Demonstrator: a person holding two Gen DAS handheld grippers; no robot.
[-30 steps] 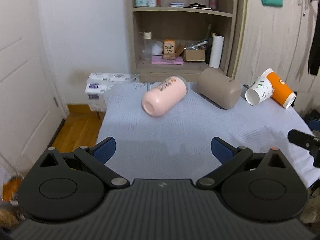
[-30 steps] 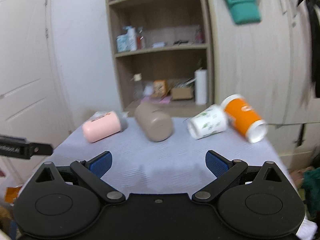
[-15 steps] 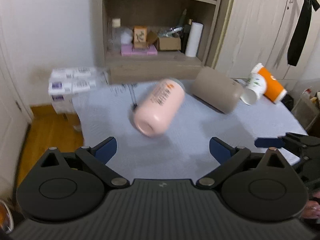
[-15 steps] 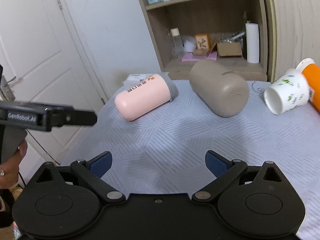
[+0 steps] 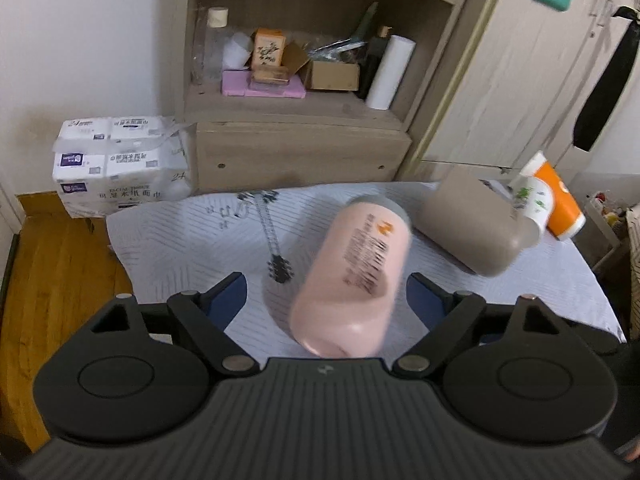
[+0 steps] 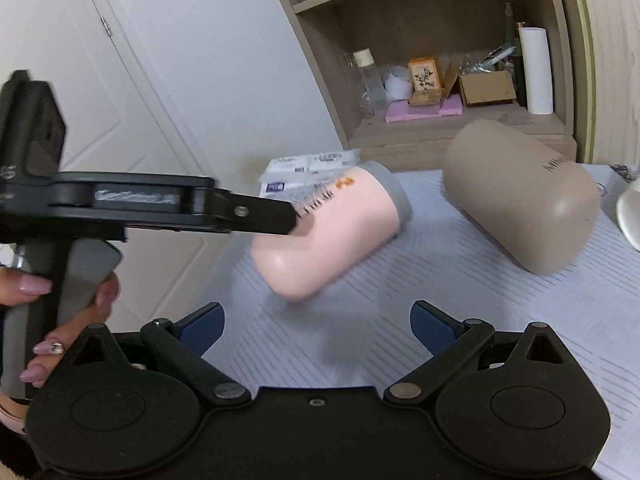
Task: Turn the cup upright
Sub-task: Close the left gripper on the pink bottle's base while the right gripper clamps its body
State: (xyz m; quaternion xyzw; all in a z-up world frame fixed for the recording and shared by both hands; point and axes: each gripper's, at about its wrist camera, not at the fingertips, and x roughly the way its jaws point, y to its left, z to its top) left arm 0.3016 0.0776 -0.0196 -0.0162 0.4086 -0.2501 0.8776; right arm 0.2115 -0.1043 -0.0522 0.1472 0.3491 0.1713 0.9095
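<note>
Left wrist view: we are holding the left gripper (image 5: 322, 298) spread wide, its blue pads flanking the pink cup (image 5: 354, 274) without visibly touching it. Pink cup is lying on its side on the cloth (image 5: 180, 240), closed base toward us, grey rim pointing at the shelf (image 5: 296, 124). Tan cup (image 5: 476, 226) is lying just beside it to the right; white cup (image 5: 534, 200) and orange cup (image 5: 560, 204) are lying beyond that, at the far right edge. Tissue pack (image 5: 120, 164) is sitting on the floor at left.

Right wrist view: we are keeping the right gripper (image 6: 316, 326) released too, nothing between its pads, short of the pink cup (image 6: 328, 236). Left gripper's finger (image 6: 256, 216) is crossing in front of the cup's upper side; contact cannot be told through the blur.

Handling, as we are judging it: pink cup looks stiff, smooth, probably light and empty, so likely to roll or slip. We are favouring a hold across the mid-body, pads on opposite sides, then tipping so the base lands on the cloth.
</note>
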